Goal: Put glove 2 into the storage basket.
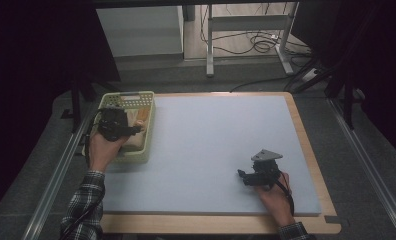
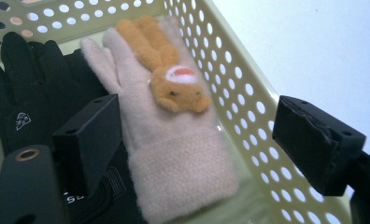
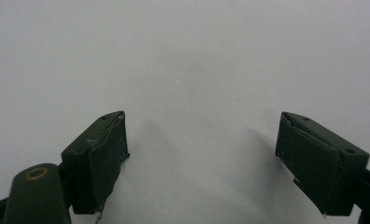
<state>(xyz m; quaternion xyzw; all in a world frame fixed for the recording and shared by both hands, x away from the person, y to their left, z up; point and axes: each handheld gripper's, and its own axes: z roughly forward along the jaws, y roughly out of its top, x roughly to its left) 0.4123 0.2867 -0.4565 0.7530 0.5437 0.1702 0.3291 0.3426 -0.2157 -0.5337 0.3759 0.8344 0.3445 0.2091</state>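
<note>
Pale-green perforated plastic basket sat at the left edge of the light blue foam mat in the high view, and the left gripper hovered right over it, held in the person's left hand, plaid sleeve trailing back to the near edge. Something pink and soft lay in the basket under that gripper, too small there to read. Over on the near right of the mat, well apart from the basket, the right gripper rested low in the right hand, its grey three-cornered plate on top, jaws pointing toward the middle of the mat.

Left gripper view next: the left gripper had its two black jaws spread wide, pressing on nothing. Between them and just beyond lay the fluffy pink knitted glove, flat on the basket floor, cuff toward the camera, fingers pointing away. An orange plush rabbit figure was stitched on its back, with a white-and-red patch on the head. The glove lay along the holed side wall on the right of that view. Beside it, to the left and partly under the left-hand jaw, sat a black fabric glove with a small white logo, touching the pink one's edge.

Right gripper view: the right gripper showed both dark jaws wide apart over bare foam mat, with nothing between them.
</note>
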